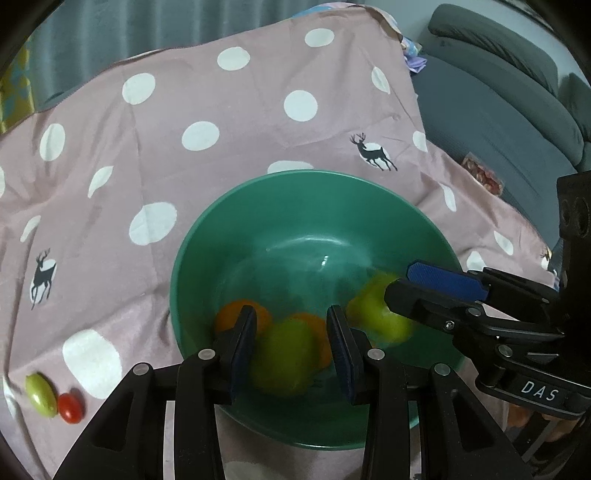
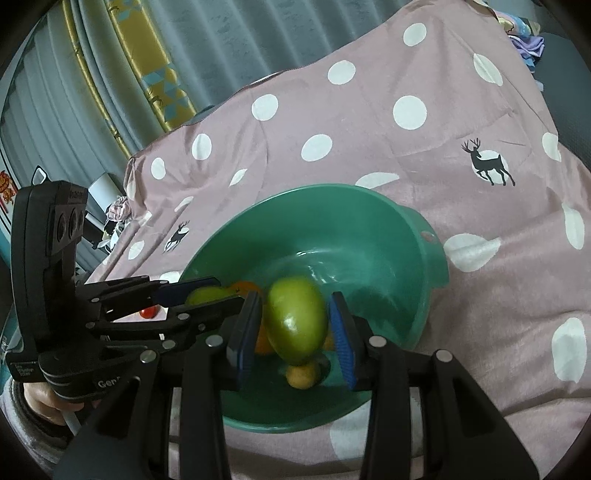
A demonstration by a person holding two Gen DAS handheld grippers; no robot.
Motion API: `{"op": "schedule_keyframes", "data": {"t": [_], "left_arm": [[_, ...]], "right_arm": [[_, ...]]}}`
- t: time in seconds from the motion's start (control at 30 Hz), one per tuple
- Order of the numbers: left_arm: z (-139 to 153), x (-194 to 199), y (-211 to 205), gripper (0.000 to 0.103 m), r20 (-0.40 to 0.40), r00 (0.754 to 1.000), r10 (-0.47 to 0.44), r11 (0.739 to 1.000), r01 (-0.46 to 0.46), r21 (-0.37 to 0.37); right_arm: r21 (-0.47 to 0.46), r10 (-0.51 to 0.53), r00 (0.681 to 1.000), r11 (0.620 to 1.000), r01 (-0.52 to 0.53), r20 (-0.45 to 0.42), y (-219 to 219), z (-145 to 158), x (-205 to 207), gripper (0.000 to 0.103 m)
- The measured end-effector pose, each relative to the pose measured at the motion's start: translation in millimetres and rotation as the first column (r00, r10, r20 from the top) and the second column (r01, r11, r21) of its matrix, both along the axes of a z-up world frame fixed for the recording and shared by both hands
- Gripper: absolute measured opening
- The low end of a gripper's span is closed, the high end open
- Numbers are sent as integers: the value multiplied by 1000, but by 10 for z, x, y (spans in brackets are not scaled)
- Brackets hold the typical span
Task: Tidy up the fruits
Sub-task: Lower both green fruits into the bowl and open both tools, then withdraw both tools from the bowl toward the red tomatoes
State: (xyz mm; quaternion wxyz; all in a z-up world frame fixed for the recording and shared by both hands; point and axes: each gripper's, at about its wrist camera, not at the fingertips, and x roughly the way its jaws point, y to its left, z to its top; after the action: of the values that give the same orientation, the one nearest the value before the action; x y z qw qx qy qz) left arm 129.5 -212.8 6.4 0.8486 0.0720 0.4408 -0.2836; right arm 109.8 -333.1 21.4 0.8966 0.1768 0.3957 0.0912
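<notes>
Your left gripper (image 1: pixel 291 345) and right gripper (image 2: pixel 297 338) each straddle a smooth green oval fruit (image 2: pixel 295 321) over the glossy green bowl (image 1: pixel 192 258); pad contact unclear, can't tell grip.

I see a pink cloth (image 1: pixel 229 122) with white dots and deer prints covering the surface. Behind it hang grey curtains (image 1: pixel 155 26), and one panel (image 2: pixel 147 66) is yellow with a teal pattern. To the right stands a grey sofa (image 1: pixel 509 103) with some crumpled fabric (image 1: pixel 415 59) on it. The light is dim and even.
</notes>
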Motion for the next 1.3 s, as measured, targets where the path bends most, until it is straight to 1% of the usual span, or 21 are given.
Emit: {"op": "schedule_keyframes", "data": {"t": [0.07,0.1,0.13,0.17,0.2,0.23,0.33,0.4,0.5,0.6,0.7,0.77,0.83,1.0,1.03,1.1,1.17,1.3], "left_arm": [[26,-26,9,39,9,1000,4,1000,-4,-3],[43,-43,21,42,16,1000,8,1000,-8,-2],[66,-67,38,49,25,1000,14,1000,-14,-3],[92,-98,65,64,35,999,26,1000,-26,-6],[116,-128,98,74,44,998,37,999,-37,-15],[150,-171,152,76,51,998,48,998,-46,-35],[206,-273,284,77,41,997,67,995,-63,-74],[234,-345,375,77,36,997,74,994,-71,-86],[310,-482,573,78,43,994,96,990,-91,-110],[379,-600,813,79,47,989,137,983,-130,-131],[427,-715,1124,79,45,979,199,971,-191,-146],[444,-794,1338,79,45,969,245,960,-236,-148],[449,-881,1590,79,48,953,299,946,-290,-147],[422,-1103,2227,79,38,900,434,894,-424,-146],[412,-1153,2319,79,39,890,453,885,-444,-142],[379,-1253,2492,79,36,880,474,875,-466,-133],[328,-1344,2588,79,36,877,480,873,-473,-114],[187,-1521,2705,79,31,893,449,892,-446,-70]], "right_arm": [[8,-10,1000,1000,10,-1,-17,5,-9,44],[12,-11,1000,1000,11,3,-24,15,-27,45],[13,-16,1000,1000,16,6,-29,24,-49,47],[16,-20,1000,1000,20,11,-38,32,-74,48],[22,-25,1000,999,25,14,-50,40,-106,48],[28,-28,999,999,28,17,-68,51,-143,48],[35,-33,999,999,32,25,-78,87,-230,50],[45,-36,999,998,35,30,-81,114,-306,51],[74,-30,999,997,26,45,-64,167,-420,55],[85,-15,998,996,10,53,-6,212,-507,56],[90,10,998,996,-16,63,80,271,-580,58],[88,32,997,995,-38,69,151,310,-619,59],[84,63,995,994,-70,79,242,357,-667,61],[76,147,985,985,-154,92,505,434,-756,63],[75,158,983,983,-165,91,547,437,-763,63],[76,185,979,979,-191,86,630,434,-766,63],[76,217,973,972,-223,79,735,421,-769,64],[64,284,957,956,-288,56,948,366,-778,64]]}}
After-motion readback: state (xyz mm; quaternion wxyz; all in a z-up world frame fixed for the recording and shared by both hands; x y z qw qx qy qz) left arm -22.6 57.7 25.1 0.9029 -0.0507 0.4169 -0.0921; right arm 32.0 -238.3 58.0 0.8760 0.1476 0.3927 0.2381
